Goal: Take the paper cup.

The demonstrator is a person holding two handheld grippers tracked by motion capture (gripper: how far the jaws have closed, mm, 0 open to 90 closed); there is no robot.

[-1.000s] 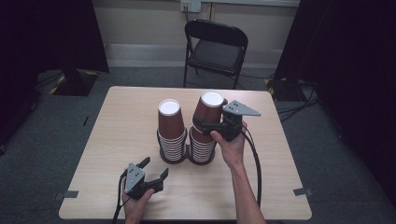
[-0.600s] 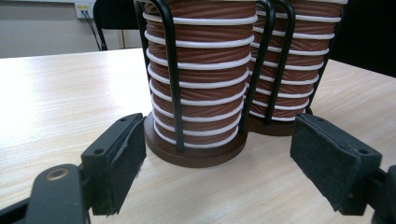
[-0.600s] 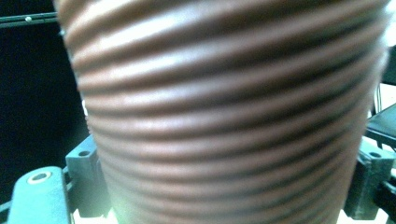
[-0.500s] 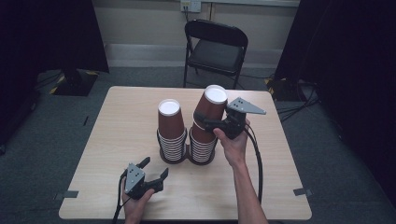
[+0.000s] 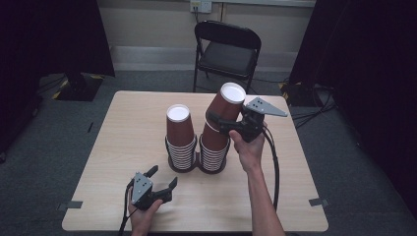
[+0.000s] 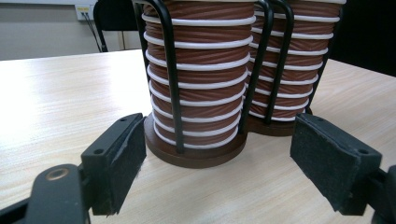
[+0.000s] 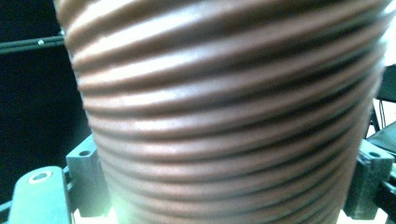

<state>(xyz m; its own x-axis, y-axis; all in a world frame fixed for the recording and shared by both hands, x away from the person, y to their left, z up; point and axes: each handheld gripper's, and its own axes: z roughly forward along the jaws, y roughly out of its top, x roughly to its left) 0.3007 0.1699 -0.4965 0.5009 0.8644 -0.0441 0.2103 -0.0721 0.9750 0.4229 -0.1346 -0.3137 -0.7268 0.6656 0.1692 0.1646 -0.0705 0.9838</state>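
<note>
The right gripper (image 5: 223, 123) pinches the tilted top ribbed paper cup (image 5: 225, 110) above its stack (image 5: 214, 155) (left gripper (image 5: 162, 179) rests spread-jawed on the desk (image 5: 123, 128)).

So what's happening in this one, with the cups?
A person holds a gripper in each hand at a wooden table. The right gripper is clamped on the top cup of the right stack, which sits tilted and partly lifted out. The left stack stands upright beside it in a black wire holder. The left gripper rests open on the table, near the holder's base.
</note>
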